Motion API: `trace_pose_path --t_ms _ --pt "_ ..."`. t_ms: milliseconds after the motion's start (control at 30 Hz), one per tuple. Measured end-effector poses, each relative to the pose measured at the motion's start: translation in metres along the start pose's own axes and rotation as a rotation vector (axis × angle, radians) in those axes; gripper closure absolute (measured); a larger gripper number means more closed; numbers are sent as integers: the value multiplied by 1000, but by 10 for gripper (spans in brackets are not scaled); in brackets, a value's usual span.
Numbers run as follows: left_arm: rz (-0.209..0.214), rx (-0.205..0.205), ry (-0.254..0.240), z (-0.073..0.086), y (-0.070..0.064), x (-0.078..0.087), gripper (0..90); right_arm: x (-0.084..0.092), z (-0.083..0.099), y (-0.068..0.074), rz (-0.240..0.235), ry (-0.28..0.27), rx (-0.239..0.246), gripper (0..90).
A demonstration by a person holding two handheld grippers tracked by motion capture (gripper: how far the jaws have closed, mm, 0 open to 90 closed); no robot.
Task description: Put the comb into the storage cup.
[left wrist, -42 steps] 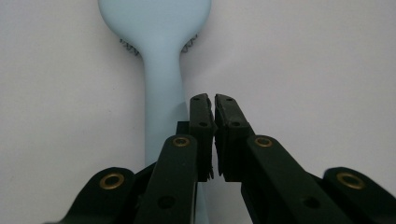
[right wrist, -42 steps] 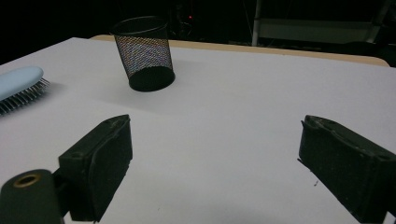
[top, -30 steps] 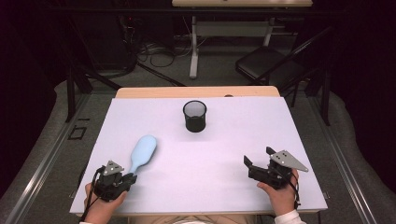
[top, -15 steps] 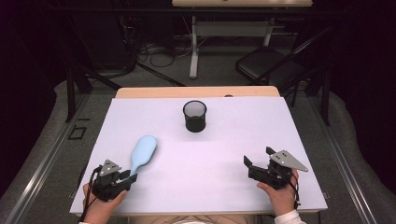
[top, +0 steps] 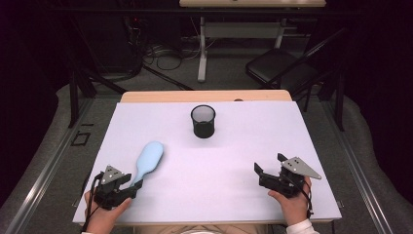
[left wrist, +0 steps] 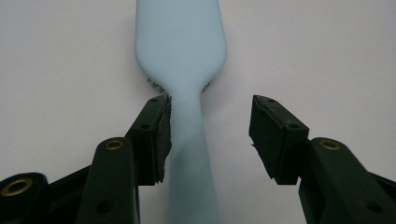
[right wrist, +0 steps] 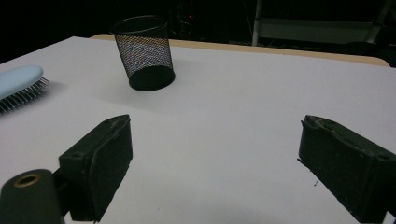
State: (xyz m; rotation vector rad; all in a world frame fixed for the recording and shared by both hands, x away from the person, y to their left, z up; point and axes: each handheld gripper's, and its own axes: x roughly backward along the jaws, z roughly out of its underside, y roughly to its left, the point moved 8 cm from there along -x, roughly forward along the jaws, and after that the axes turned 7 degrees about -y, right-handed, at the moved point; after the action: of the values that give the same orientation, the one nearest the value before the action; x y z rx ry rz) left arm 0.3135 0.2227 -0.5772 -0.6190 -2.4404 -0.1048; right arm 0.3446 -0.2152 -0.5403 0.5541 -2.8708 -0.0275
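Blue hairbrush (top: 148, 160) lies bristles-down; handle toward left gripper (top: 127, 187), head away.

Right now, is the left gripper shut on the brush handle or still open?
Open. The left gripper straddles the blue brush handle: one jaw pad touches it, the other stands clear.

Entry: left gripper, slight advance toward brush.
I log the left gripper (top: 136, 185) marginally nearer the pale blue hairbrush (top: 148, 158) than a second ago, its spread jaws straddling the handle.
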Motion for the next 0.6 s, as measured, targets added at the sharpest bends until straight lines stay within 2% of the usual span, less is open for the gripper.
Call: trace_pose_path --t_ms 233,367,600 --pt "16 19 -14 -2 1 1 484 0 0 0 -1 -4 0 96" --pt "7 29 -14 -2 3 1 481 0 0 0 -2 -4 -1 96" --pt "16 30 -46 -5 2 3 428 -1 0 0 -1 -5 -1 95"
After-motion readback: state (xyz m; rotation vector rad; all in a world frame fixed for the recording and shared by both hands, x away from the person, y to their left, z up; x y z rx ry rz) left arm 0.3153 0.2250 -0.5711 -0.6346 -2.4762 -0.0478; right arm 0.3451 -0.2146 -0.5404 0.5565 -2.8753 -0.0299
